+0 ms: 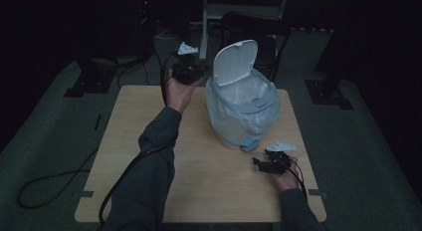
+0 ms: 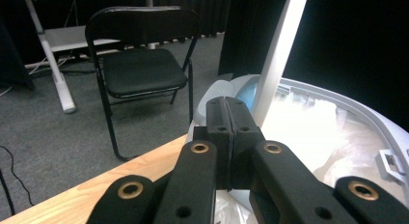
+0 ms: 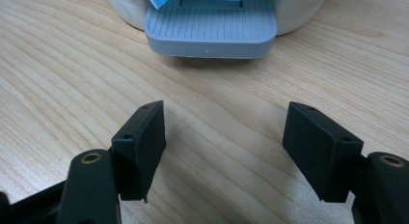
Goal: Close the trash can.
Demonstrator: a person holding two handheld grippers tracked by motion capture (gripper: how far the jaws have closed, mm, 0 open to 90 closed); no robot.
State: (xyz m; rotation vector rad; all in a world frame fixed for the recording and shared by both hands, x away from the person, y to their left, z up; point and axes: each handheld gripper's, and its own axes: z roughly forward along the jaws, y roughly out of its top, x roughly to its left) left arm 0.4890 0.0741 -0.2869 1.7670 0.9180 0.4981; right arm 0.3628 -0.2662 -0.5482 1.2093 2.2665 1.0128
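Bin point(image 1: 244, 114), white w/ a plastic liner, sat on the wooden table point(image 1: 149, 141) at about 2 o'clock from table centre, toward the far right. Its lid point(image 1: 235, 61) stood up, hinged at the bin's 11 o'clock side. Grey pedal point(image 3: 210, 27) stuck out at the bin's base, flat just above the tabletop, at 6 o'clock from the bin. Black folding chair point(image 2: 140, 64) stood on the grey floor beyond the table's far edge. L gripper point(image 1: 188, 66) was held up at 9 o'clock from the lid, near it; jaws pressed fully together w/ nothing between them. R gripper point(image 1: 260, 164) lay low over the table at 5 o'clock from the bin, pointed at the pedal, not touching; jaws wide apart, empty.
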